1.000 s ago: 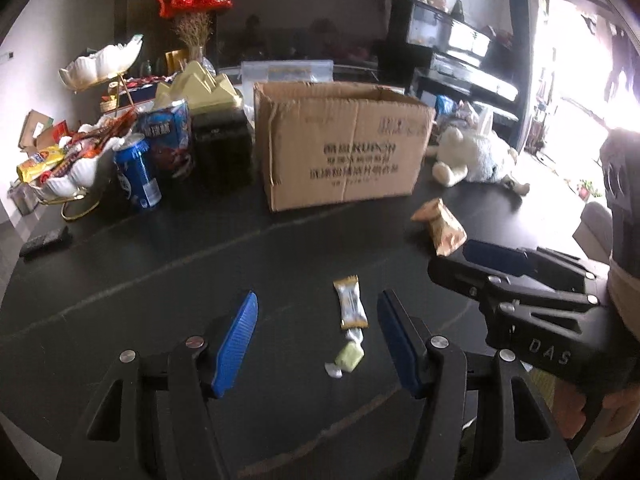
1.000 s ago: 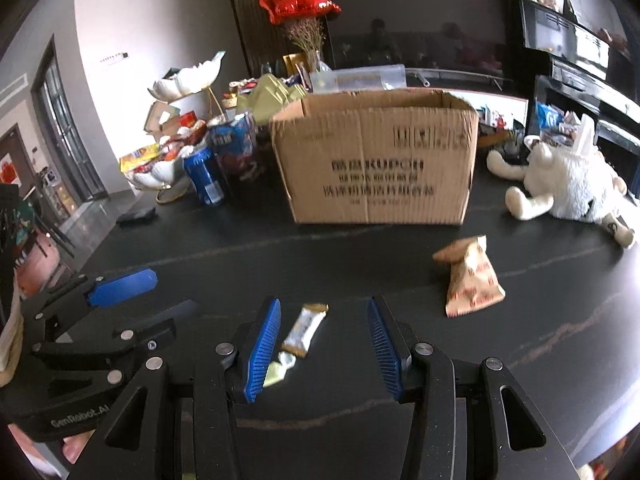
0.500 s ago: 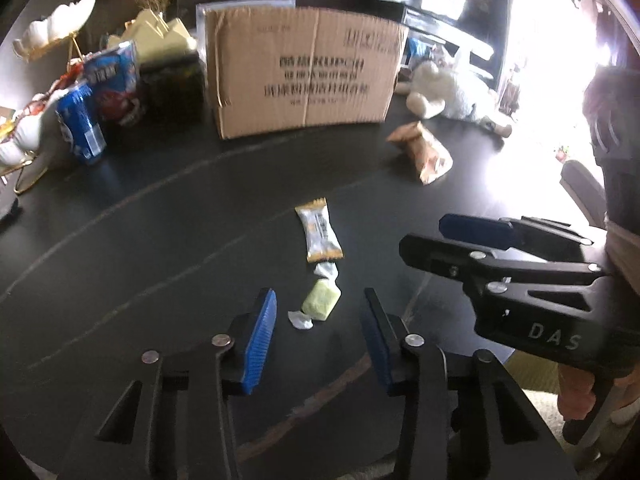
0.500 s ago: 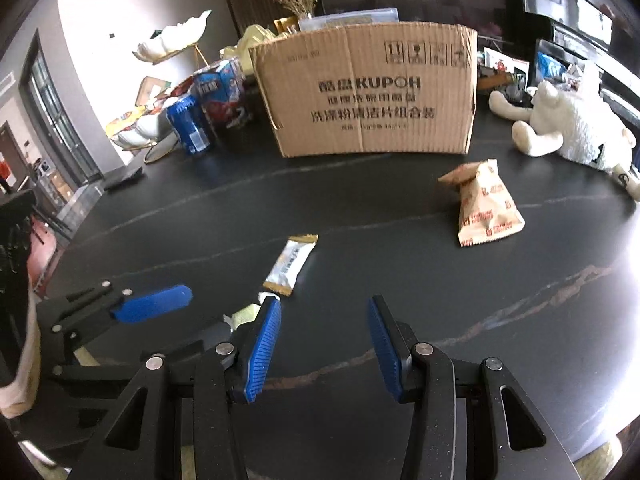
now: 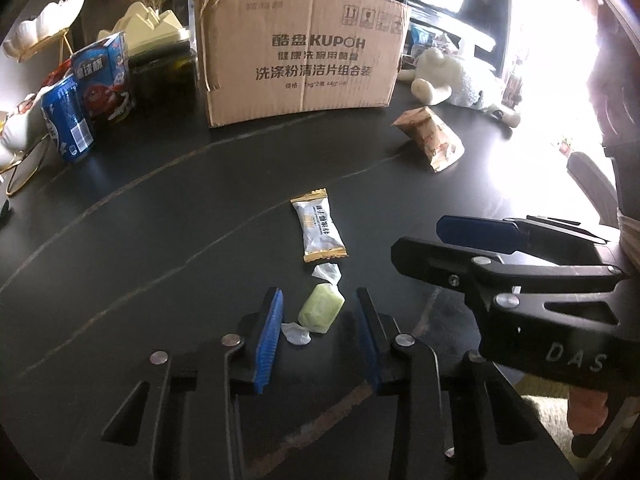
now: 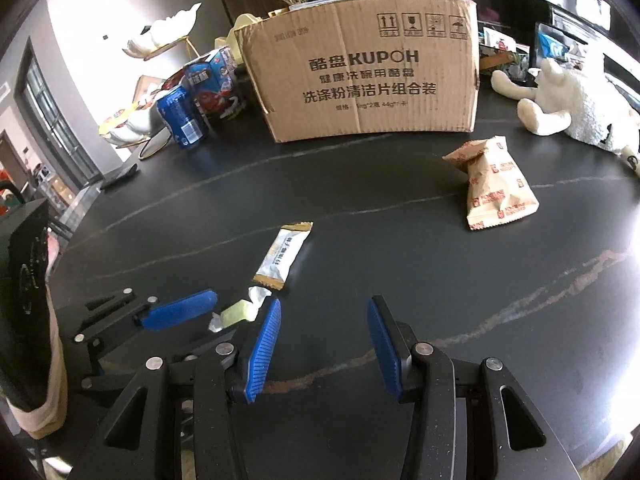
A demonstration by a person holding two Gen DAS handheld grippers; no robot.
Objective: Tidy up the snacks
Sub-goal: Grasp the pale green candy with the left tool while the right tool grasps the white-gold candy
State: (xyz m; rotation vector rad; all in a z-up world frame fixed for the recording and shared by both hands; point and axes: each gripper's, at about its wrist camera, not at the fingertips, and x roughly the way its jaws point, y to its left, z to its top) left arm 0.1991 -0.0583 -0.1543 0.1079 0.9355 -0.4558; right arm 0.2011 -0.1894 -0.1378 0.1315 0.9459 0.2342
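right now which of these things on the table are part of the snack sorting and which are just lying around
Part of the job:
- green candy, between the open left gripper fingers
- white and gold snack bar
- tan snack bag
- cardboard box, likely the container
- right gripper, open, holding nothing

Just lying about:
- plush toy
- blue can
- shell-shaped dish

Daylight from the right, strong fisheye bend

In the left wrist view a window point(image 5: 560, 60) at far right is blown out to white, washing the nearby edge; the dark worktop point(image 5: 140, 240) shows soft sheen, and both pictures curve and darken toward the corners.
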